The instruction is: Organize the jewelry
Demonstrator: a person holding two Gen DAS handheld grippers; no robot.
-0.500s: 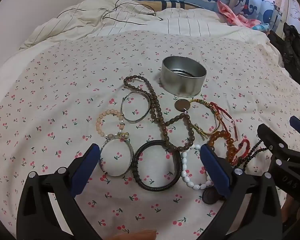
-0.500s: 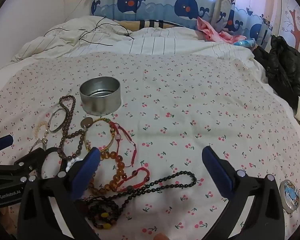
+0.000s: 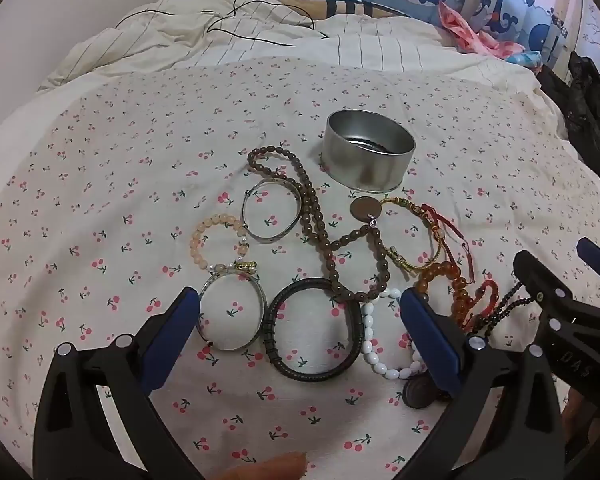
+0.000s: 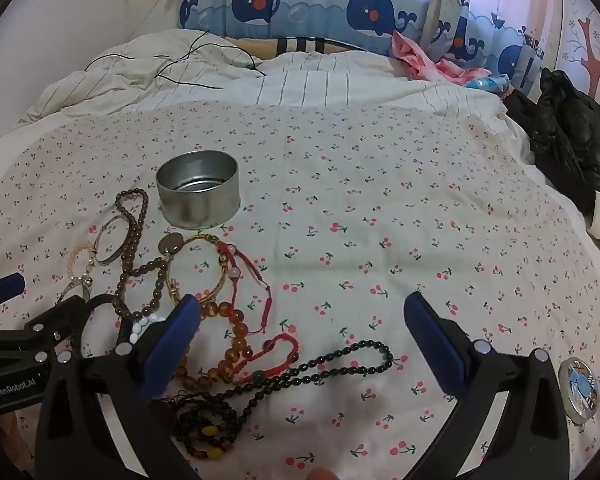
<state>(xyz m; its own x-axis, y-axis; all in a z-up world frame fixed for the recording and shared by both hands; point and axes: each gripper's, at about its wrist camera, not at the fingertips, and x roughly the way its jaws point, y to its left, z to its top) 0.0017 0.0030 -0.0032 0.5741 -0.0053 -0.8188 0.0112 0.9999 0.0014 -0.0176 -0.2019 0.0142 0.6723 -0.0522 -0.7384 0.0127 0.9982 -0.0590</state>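
Jaws on the left gripper (image 3: 300, 320) and right gripper (image 4: 302, 326) are hanging wide open and empty over the bracelets (image 3: 316, 330) lying near the tin (image 3: 370, 156), light, floppy beads best pinched by one strand.

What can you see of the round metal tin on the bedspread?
The round metal tin is a short, open-topped cylinder of dull silver metal with a thin rim, no lid on it. It stands upright on the cherry-print bedspread, just beyond the spread of bracelets. Its ridged floor looks bare. A brown disc pendant lies close to its base; contact is unclear. Neither gripper touches it.
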